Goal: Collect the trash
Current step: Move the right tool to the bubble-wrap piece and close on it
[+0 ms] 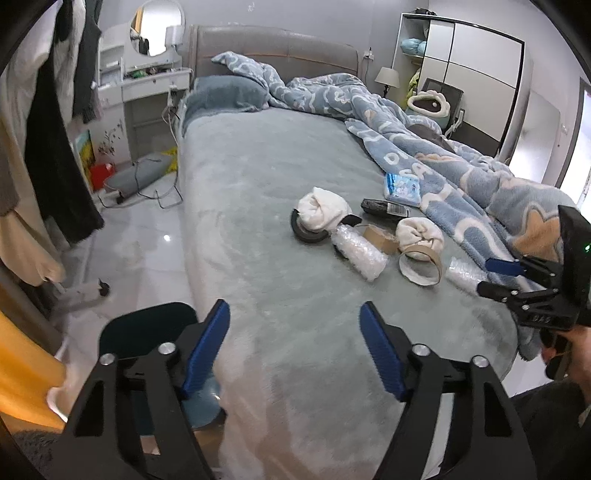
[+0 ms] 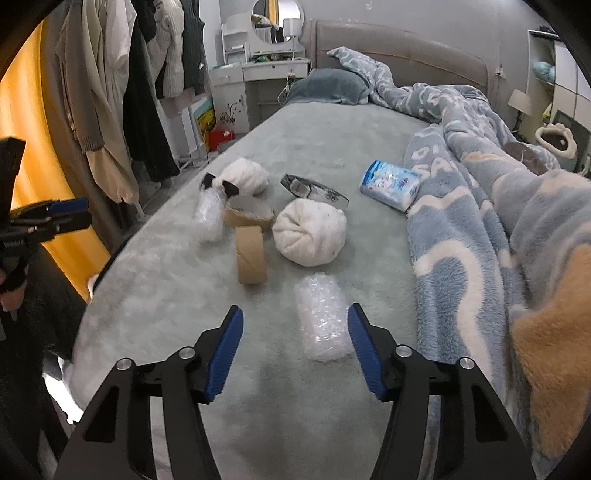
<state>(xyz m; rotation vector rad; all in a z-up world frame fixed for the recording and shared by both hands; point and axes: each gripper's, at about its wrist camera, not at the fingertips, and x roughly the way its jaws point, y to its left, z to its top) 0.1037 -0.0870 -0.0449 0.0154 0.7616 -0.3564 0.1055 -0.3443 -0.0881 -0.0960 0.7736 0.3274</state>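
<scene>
In the left wrist view, the left gripper [image 1: 293, 343] is hovering with its jaws apart and empty over the grey-green plush bedcover [image 1: 258, 206]; the trash is lying well ahead, to the right. In the right wrist view, the right gripper [image 2: 295, 350] is standing parted and empty, and the crumpled clear bubble-wrap roll [image 2: 322, 320] is lying just ahead, toward the right blue finger [image 2: 364, 349], its long axis pointing away. The right hand is nearer.

A bedroom with pale grey walls: a wide bed [image 1: 258, 206] with a padded grey headboard [image 1: 273, 48] and rumpled blue blanket [image 1: 436, 155] fills the room — a white dressing table [image 1: 147, 81] with an oval mirror [image 1: 157, 27] beside it, clothes [image 2: 122, 85] hanging left, glossy tiled floor [image 1: 140, 240] below.
</scene>
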